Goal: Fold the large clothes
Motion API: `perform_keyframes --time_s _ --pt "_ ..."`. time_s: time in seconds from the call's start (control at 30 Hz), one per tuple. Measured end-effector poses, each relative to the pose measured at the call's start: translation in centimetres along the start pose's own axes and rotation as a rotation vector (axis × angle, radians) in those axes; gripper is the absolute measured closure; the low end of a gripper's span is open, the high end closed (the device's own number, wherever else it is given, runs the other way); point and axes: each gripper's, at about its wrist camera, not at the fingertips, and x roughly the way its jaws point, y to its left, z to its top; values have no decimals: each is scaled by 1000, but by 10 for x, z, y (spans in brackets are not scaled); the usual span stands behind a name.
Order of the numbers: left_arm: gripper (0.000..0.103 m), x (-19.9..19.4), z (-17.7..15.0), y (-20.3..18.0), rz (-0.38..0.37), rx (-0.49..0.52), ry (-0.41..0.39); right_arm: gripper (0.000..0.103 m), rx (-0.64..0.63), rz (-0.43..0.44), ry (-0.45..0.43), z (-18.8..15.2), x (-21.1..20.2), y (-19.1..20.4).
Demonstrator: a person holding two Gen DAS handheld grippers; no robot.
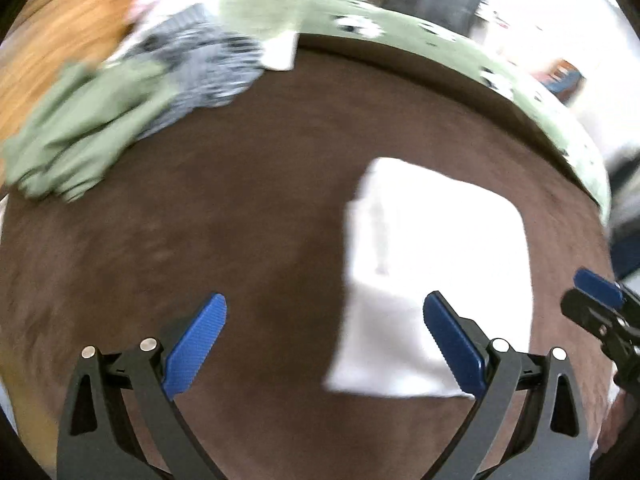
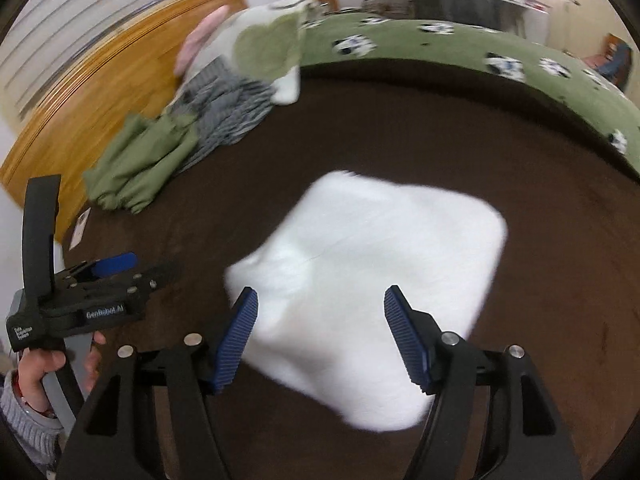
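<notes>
Beside the folded white cloth (image 2: 372, 280), green (image 2: 140, 160) and grey garments (image 2: 228, 116) lie heaped; both grippers' jaws gape empty.

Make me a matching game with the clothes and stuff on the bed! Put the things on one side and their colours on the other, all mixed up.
Things:
1. folded garment lying in front of the right gripper
2. crumpled garment by the headboard
3. blanket under the clothes
4. finger pads of the left gripper

Colours:
A. blue
B. dark brown
C. white
D. green

Pairs: 1-C, 2-D, 3-B, 4-A
</notes>
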Motion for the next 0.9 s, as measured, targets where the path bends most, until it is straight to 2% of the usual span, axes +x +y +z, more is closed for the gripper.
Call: perform_keyframes --time_s 0.17,0.23,0.33,0.4,0.43,0.5,0.57,0.73,0.83,0.9 --pt "8 35 6 -36 -130 143 33 37 70 -33 -18 -7 -2 -31" --pt "16 51 2 -44 -168 185 65 37 95 -44 -15 -14 -1 -43" --pt "33 74 -7 -42 -165 198 144 37 123 -50 0 -24 8 -57" --pt "50 86 -13 -33 -153 182 186 37 136 -50 7 -30 15 -62" --pt "51 87 -15 -28 -167 167 195 37 141 -48 8 -32 17 -63" --pt "64 88 -20 -20 -201 131 200 37 153 -39 14 -37 24 -65" --pt "70 85 -23 -17 -222 105 206 37 156 -27 14 -38 29 -66" --pt "75 73 -30 -10 -237 26 200 37 95 -20 7 -31 40 -57" --pt "75 82 -39 -5 -200 21 210 37 59 -16 6 -25 51 -56" --pt "75 90 -46 -2 -187 -3 217 37 33 -43 12 -21 63 -58"
